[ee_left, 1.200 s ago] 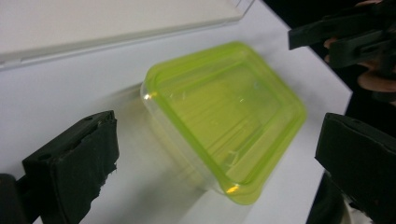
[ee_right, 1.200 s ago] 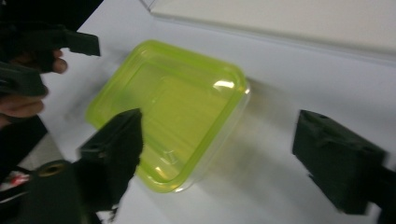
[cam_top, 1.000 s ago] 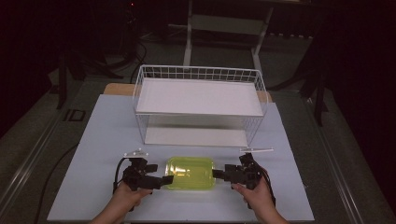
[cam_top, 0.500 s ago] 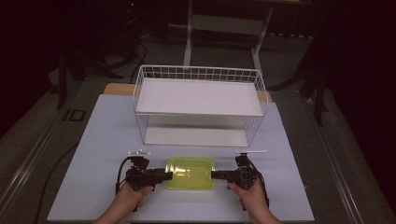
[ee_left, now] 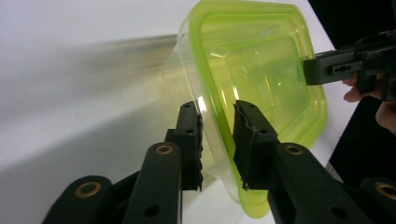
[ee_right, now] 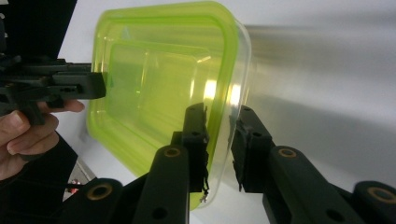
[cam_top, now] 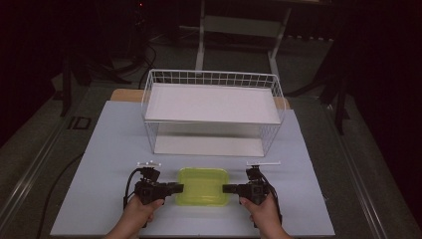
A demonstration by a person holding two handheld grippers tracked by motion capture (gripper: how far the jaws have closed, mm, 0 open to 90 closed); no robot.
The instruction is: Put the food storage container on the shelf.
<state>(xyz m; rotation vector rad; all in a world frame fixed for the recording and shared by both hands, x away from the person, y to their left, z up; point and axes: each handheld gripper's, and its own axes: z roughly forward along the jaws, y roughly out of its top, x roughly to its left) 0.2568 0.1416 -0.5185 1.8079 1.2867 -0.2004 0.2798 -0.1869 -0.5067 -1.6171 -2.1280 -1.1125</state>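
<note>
Container (cam_top: 203, 186) base hidden; tools' grip unclear.

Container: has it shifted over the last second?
Yes. The green container sits slightly nearer the person now, a bit farther from the wire basket, between both grippers.

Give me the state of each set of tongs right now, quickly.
Left tongs: jaws straddle the rim of the green container; whether they are clamped on it cannot be told.
Right tongs: jaws straddle the opposite rim, a gap showing; clamped or not cannot be told.
</note>
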